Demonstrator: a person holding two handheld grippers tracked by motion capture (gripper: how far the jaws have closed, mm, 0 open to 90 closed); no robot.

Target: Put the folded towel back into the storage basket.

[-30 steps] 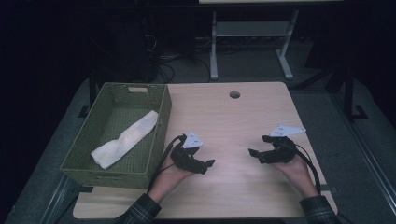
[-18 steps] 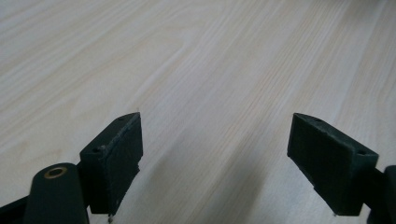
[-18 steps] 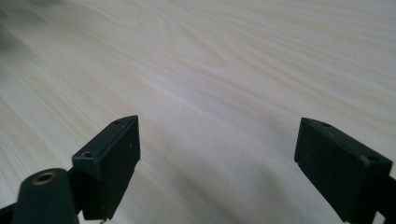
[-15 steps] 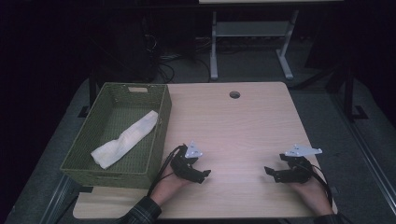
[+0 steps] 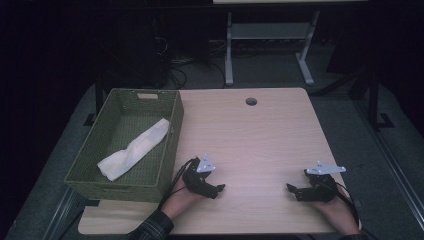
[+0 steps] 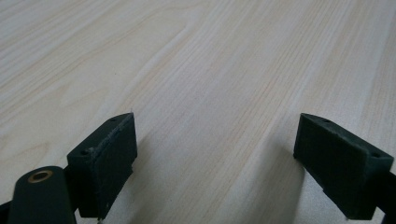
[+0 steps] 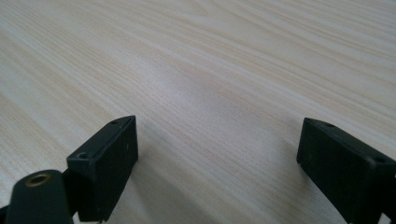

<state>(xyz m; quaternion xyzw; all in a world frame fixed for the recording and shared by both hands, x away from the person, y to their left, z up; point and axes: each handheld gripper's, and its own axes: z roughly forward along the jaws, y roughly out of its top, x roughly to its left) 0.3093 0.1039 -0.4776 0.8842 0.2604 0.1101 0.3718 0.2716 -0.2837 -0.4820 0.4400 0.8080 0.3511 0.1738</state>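
Observation:
My left gripper rests low on the wooden table near its front edge, just right of a green woven basket. Its jaws have just been opening and stand open with only bare wood between them. My right gripper lies near the front right of the table, pointing left, also open with nothing between its jaws. A crumpled white cloth lies inside the basket, apart from both grippers.
A round cable hole sits at the table's far middle. A metal stand and cables are on the dark floor behind the table. The basket overhangs the table's left side.
Both hands have pulled back toward the table's front edge and sunk onto it. The right hand also shifted to the right.

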